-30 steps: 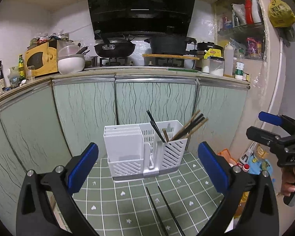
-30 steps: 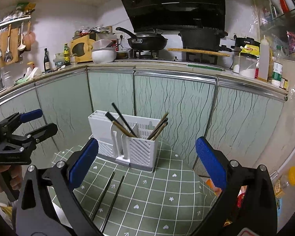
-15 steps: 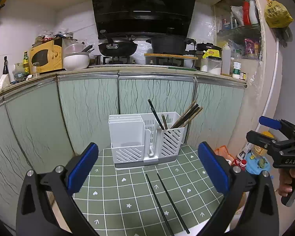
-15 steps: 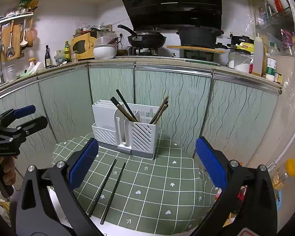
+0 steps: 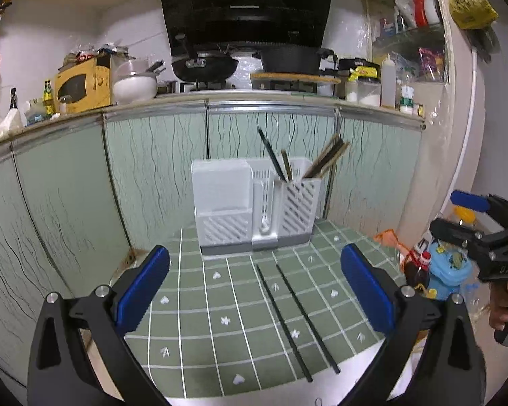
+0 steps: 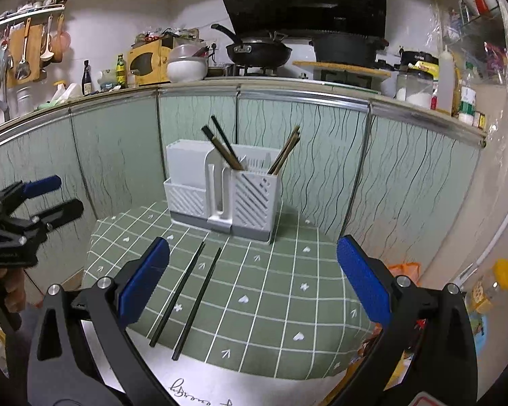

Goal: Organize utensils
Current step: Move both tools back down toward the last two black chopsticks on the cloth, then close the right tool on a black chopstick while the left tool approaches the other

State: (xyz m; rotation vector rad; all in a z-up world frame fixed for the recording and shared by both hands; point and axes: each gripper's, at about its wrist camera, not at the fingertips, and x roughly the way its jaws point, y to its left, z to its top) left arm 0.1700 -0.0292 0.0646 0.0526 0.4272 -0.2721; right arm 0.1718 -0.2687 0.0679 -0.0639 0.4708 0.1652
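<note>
Both grippers are hanging with their blue-padded jaws spread wide and nothing between them. Seen from its own camera, the left gripper is pointing toward a small table covered by a green checked tablecloth. From the other camera, the right gripper is facing the same table from a little to the side.

Two loose black chopsticks are lying side by side on the cloth, close together and nearly parallel. In the right wrist view they are sitting at about seven o'clock from centre, running up toward twelve. In the left wrist view the same pair is lying at about five o'clock. Neither gripper is touching them.

At twelve o'clock on the table, at its far edge, a white slatted utensil holder is standing upright. Several chopsticks, dark and wooden, are leaning out of its right-hand compartment; its left, solid-fronted compartment looks empty from here, though the inside is hidden.

Judging by this layout, the person is lining up for a pickup: the two loose sticks are the work remaining. The next move seems to call for lowering one gripper over the pair, closing across both thin shafts near their middle, then tipping them upright into the slatted compartment. Thin, round sticks may roll or scissor apart when pinched.
</note>
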